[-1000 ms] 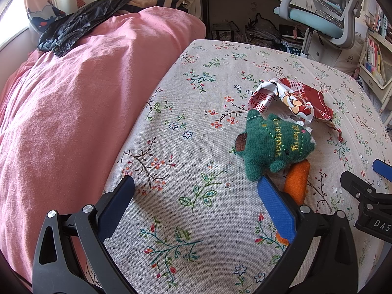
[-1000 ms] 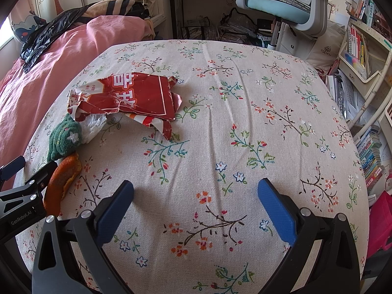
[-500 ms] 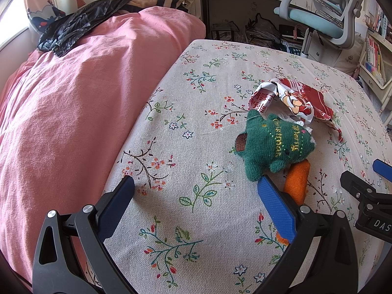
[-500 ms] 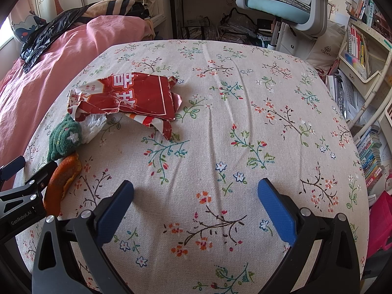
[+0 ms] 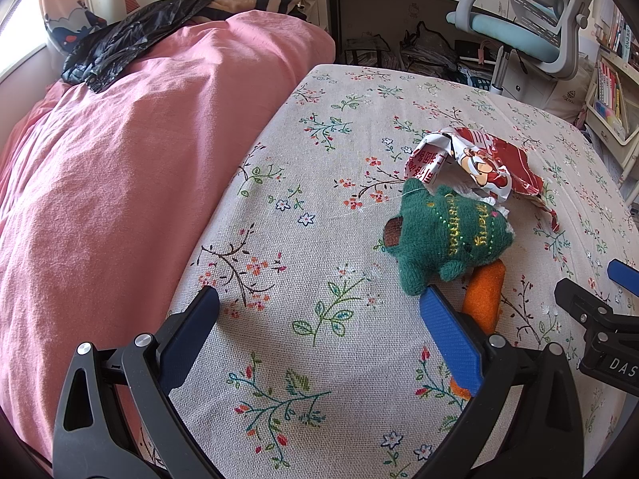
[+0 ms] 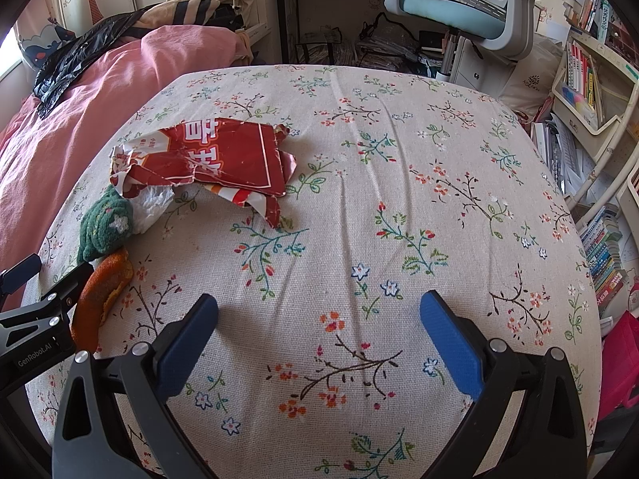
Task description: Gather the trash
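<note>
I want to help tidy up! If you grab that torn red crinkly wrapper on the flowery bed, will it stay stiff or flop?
The torn red crinkly wrapper looks thin and creased, so it would probably flop and crumple. It likely weighs little. Its ragged edges might tear further if pulled.

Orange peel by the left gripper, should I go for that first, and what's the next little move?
Probably yes: shift the left gripper a little to the right so its open jaws straddle the orange peel. The peel lies just outside its right finger, beside the green plush toy, and both grippers are empty.
</note>
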